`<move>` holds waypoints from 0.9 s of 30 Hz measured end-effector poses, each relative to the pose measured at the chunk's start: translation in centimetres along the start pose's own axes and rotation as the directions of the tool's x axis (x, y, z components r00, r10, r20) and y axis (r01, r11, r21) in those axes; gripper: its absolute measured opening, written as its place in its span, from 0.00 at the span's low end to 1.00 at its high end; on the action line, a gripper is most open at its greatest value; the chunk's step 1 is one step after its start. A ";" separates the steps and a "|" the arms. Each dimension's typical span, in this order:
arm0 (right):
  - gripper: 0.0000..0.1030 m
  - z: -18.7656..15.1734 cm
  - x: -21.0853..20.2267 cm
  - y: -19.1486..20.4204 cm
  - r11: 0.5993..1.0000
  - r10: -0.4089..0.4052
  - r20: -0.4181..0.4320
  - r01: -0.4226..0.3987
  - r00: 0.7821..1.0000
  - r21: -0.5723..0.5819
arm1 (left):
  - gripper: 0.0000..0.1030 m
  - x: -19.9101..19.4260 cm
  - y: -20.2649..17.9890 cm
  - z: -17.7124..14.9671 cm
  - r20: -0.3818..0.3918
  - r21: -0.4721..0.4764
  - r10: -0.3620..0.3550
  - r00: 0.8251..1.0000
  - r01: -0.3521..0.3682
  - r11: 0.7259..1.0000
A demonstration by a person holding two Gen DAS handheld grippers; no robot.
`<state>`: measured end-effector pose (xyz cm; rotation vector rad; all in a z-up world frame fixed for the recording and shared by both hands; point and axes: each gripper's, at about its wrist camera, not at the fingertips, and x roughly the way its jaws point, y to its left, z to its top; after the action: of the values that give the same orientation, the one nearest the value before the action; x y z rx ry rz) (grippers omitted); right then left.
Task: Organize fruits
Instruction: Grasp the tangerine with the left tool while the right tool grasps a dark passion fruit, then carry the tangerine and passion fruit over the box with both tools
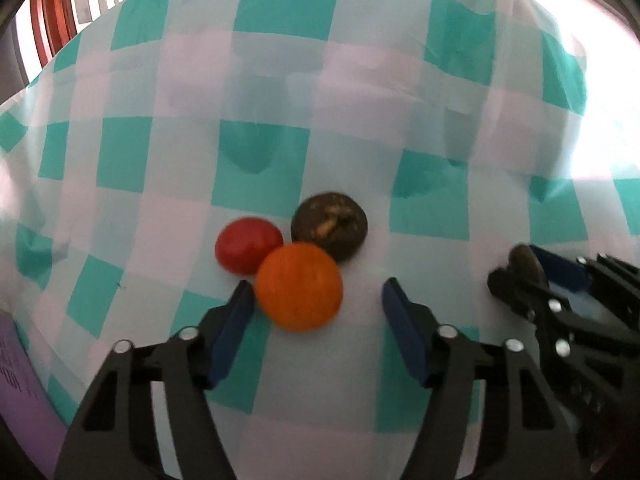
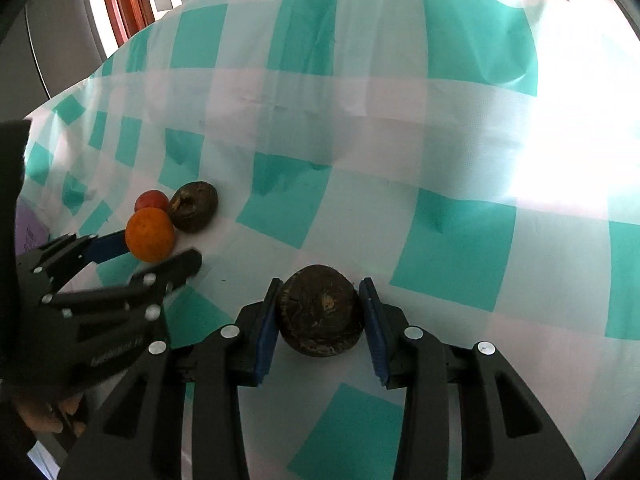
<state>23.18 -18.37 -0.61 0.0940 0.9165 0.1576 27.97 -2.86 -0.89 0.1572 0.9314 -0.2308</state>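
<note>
Left gripper [image 1: 318,294] wide beside orange [image 1: 299,286]; right gripper [image 2: 320,300] clamps brown fruit [image 2: 320,316].

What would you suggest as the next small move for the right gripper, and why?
Probably carry the dark brown fruit leftward toward the cluster. The right gripper grips it between both fingers, while the orange fruit, red fruit and second brown fruit sit touching together, and the left gripper stands open beside the orange one.
</note>
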 end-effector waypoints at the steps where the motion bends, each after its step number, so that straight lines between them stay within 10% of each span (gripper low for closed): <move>1: 0.38 0.0 0.0 -0.1 1.000 0.002 0.000 -0.002 1.000 0.001 | 0.51 0.1 0.0 0.1 0.003 -0.002 0.005 1.000 -0.005 1.000; 3: 0.38 -0.2 -0.2 -0.1 1.000 0.004 -0.001 -0.004 1.000 0.001 | 0.38 0.2 0.4 0.3 0.008 -0.021 0.025 1.000 -0.025 0.999; 14: 0.38 -0.2 -0.1 0.8 1.000 -0.014 -0.007 0.014 1.000 -0.017 | 0.36 -2.3 1.3 -2.2 -0.013 -0.044 -0.004 1.000 0.003 0.999; 27: 0.37 -4.0 -4.6 3.9 0.997 -0.080 -0.041 0.081 0.996 0.005 | 0.36 -13.2 0.5 -15.1 -0.105 0.053 -0.069 0.992 0.075 0.996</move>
<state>16.89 -15.23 1.13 0.0595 0.9603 0.0821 8.88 2.84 0.90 0.1898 1.0347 -0.3184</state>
